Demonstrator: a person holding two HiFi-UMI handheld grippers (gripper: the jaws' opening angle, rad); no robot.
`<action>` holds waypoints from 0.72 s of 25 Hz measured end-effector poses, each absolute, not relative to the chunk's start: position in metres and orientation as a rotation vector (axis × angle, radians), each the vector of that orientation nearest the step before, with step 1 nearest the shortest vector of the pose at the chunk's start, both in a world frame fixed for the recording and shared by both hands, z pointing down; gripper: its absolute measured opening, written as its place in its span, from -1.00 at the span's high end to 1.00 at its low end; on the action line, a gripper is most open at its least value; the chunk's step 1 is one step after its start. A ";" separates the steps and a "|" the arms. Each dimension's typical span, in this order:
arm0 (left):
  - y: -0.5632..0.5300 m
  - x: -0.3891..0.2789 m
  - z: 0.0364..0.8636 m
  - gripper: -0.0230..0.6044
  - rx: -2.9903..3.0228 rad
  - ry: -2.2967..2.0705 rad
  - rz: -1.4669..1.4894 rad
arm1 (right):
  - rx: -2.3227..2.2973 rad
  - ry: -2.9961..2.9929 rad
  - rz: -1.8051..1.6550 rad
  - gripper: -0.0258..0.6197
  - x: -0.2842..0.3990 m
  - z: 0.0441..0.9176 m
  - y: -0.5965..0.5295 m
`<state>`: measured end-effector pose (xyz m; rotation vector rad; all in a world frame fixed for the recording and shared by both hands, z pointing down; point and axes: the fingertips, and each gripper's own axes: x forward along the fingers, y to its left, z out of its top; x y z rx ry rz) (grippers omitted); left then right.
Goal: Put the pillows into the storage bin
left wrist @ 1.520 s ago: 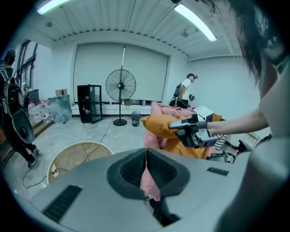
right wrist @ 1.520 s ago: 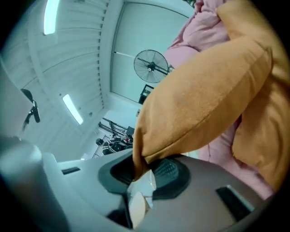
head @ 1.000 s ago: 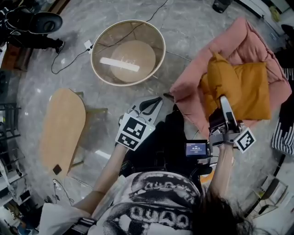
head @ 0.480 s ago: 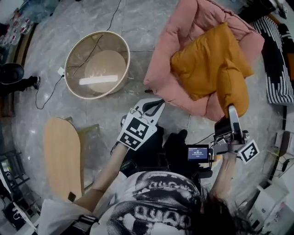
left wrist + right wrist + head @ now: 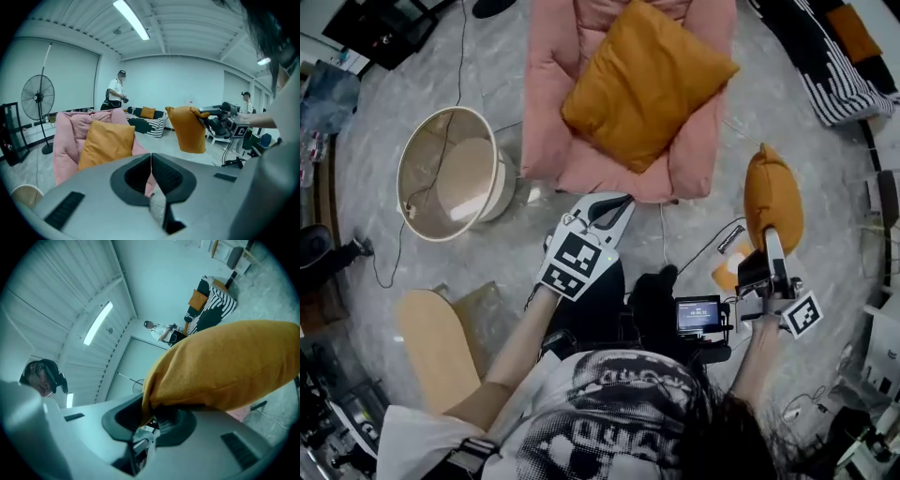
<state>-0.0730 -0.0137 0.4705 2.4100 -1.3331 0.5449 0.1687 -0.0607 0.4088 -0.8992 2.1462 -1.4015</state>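
One mustard-orange pillow (image 5: pixel 642 84) lies on the pink cushioned chair (image 5: pixel 548 131) at the top of the head view. A second orange pillow (image 5: pixel 772 195) hangs in the air to the chair's right, pinched at a corner by my right gripper (image 5: pixel 773 236). The right gripper view shows that pillow (image 5: pixel 225 366) bulging out from the shut jaws. My left gripper (image 5: pixel 617 202) hovers over the floor in front of the chair, shut and empty. The round wicker storage bin (image 5: pixel 411 192) stands on the floor at the left, with nothing in it.
A light wooden stool (image 5: pixel 439 349) stands at lower left. A black-and-white striped sofa (image 5: pixel 825 70) is at upper right. Cables run across the marble floor (image 5: pixel 384 267). In the left gripper view, a pedestal fan (image 5: pixel 37 101) and a person (image 5: pixel 115 93) are behind the chair.
The right gripper has lifted one orange pillow off the pink chair and carried it off to the right. The head view has swung, so the bin now sits further left.
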 end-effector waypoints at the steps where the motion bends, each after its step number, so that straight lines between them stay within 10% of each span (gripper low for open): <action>1: -0.015 -0.050 0.468 0.88 2.430 -1.307 0.560 | -0.928 2.112 -1.403 0.73 0.194 0.414 -0.055; 18: 0.001 0.284 0.477 0.88 2.674 -0.777 0.742 | -1.504 1.605 -1.689 0.73 0.552 0.639 0.038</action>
